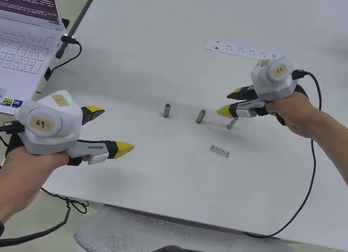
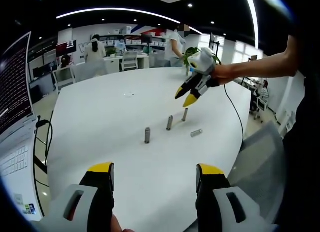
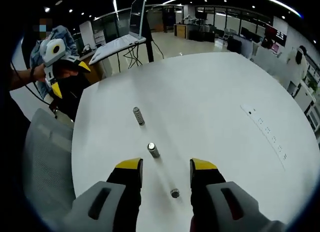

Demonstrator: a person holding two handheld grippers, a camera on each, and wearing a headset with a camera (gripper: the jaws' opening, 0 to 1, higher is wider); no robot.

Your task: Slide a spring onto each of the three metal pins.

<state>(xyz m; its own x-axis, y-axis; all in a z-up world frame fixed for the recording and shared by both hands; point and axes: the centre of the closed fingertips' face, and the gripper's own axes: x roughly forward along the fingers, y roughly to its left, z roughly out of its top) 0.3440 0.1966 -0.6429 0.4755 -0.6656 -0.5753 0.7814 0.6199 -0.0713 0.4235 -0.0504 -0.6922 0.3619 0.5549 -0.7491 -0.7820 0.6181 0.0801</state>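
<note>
Over the table (image 1: 163, 45) I'm hovering the open right gripper (image 3: 166, 167) above the bare pin (image 3: 174, 193), left gripper (image 2: 156, 169) open, probably needing the spring (image 1: 219, 150) near that pin.

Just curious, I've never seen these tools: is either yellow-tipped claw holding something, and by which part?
Nothing is held. The left gripper is open over bare table. The right gripper is open too; a pin stands between its jaws, touching neither.
</note>
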